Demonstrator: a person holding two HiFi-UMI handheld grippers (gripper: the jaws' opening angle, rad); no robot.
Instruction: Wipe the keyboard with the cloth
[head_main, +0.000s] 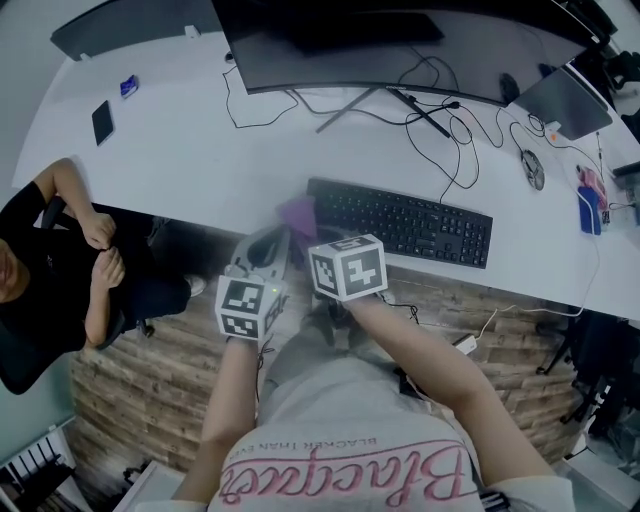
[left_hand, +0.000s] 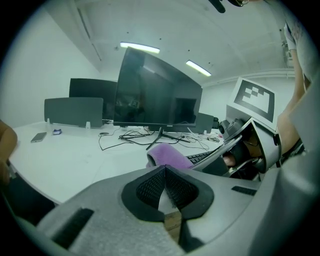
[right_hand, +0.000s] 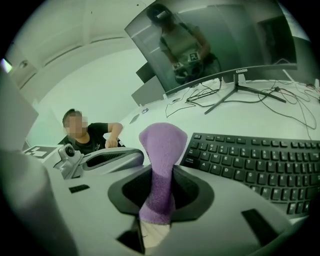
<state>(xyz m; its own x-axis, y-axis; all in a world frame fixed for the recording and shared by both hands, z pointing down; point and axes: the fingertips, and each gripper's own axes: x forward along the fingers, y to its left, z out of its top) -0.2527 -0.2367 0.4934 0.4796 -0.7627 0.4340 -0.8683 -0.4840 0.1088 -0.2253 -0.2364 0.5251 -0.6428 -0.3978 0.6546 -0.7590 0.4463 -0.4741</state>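
Observation:
A black keyboard (head_main: 405, 220) lies along the white desk's front edge, right of centre; its left end also shows in the right gripper view (right_hand: 255, 162). A purple cloth (right_hand: 159, 167) stands up between the jaws of my right gripper (right_hand: 157, 197), which is shut on it; in the head view the cloth (head_main: 297, 213) sits just left of the keyboard's left end. My left gripper (left_hand: 164, 187) is shut with nothing in it, close beside the right one at the desk edge (head_main: 262, 255). From the left gripper view the cloth (left_hand: 167, 155) shows ahead.
A curved monitor (head_main: 390, 50) on a stand sits behind the keyboard with loose cables (head_main: 450, 130). A phone (head_main: 102, 122) lies far left, a tablet (head_main: 565, 100) and small items far right. A seated person (head_main: 60, 260) is left of the white desk (head_main: 180, 150).

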